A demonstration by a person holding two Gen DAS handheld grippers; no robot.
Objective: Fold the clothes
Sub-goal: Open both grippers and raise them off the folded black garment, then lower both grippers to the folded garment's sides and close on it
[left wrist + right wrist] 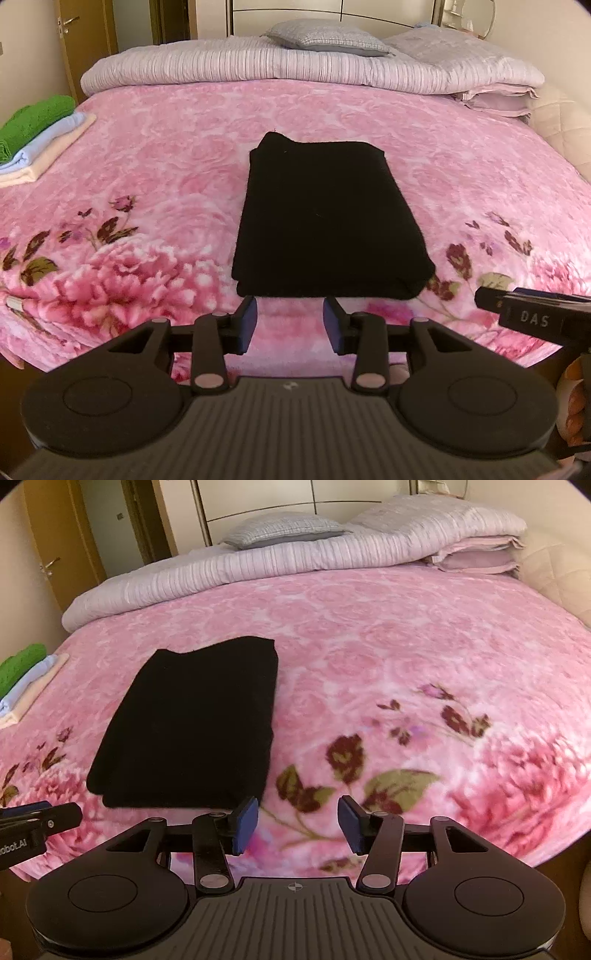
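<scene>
Two views show the same bed. From the left wrist, the black garment (328, 218) lies folded into a neat rectangle in the middle of the pink blanket (155, 177), its long axis running from the near edge of the bed toward the pillows (325, 37). The left gripper (290, 325) hangs just short of the garment's near edge, jaws spread and nothing between them. A stack (37, 136) of three folded pieces sits at the far left, well apart.

From the right wrist, the garment (192, 720) lies left of centre, its long axis leaning from near left toward far right, one long edge thick with layers. The right gripper (298, 823) is beside the near right corner, jaws spread wide over bare blanket, empty. The stack (26, 679) shows at the left edge.

The fold itself looks finished; moving the garment onto the stack may remain.
</scene>
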